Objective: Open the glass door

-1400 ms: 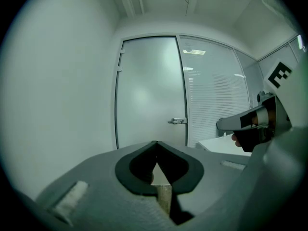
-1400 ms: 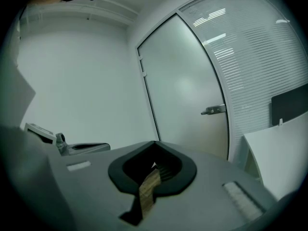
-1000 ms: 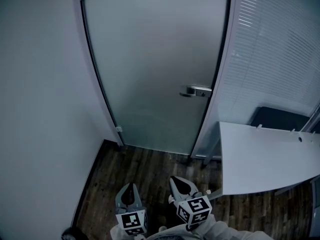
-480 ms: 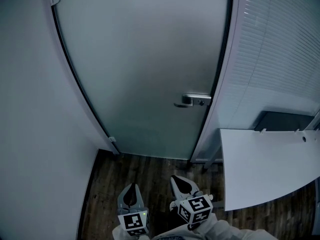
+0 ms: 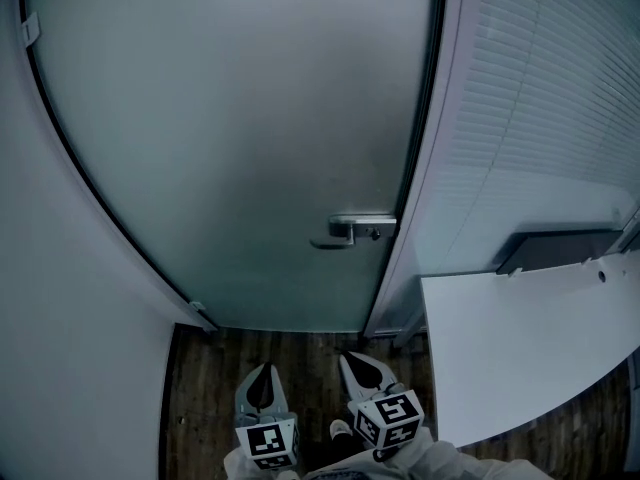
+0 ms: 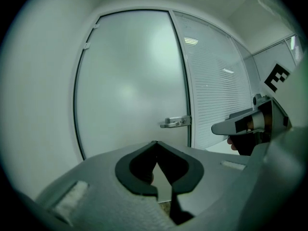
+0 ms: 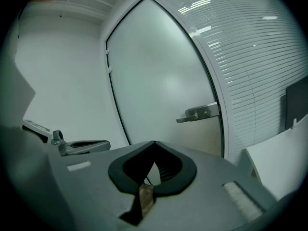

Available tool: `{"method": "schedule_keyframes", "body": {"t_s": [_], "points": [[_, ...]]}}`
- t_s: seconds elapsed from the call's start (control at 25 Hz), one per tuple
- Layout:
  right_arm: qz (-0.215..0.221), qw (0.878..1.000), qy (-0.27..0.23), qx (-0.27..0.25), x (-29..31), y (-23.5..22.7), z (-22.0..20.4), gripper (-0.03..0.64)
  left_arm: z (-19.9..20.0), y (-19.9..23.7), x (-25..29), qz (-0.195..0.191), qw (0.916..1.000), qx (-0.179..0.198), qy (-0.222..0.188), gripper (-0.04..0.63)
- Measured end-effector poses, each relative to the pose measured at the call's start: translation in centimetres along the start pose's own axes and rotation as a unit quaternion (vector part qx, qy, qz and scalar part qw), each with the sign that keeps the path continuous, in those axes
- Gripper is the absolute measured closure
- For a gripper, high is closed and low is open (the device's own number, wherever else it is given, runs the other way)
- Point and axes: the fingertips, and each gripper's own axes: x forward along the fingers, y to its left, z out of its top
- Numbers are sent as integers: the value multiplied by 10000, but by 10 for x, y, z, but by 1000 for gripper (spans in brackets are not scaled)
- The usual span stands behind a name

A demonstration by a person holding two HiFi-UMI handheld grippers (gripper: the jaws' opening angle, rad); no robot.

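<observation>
As the glass door looms nearer, handle lower — closed.

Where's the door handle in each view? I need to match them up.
Head view: door handle just right of centre.
Left gripper view: door handle slightly right of centre.
Right gripper view: door handle right of centre.
Shared landmark: slatted blind right of the glass door.

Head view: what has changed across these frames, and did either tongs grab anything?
The person has stepped closer to the door: it fills more of the view, and its handle has slid down and left in the picture. The table looms nearer at the right. Nothing was taken hold of. The left tongs and right tongs stay shut, empty, side by side at the bottom; the door stays closed.
</observation>
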Motion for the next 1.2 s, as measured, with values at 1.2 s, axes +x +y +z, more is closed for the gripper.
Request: {"method": "schedule_keyframes", "body": {"t_s": [1.2], "points": [[-1016,9945,-134,-225,73,-75,60,441,48,1,129,-829,9963,236,-65,591]]}}
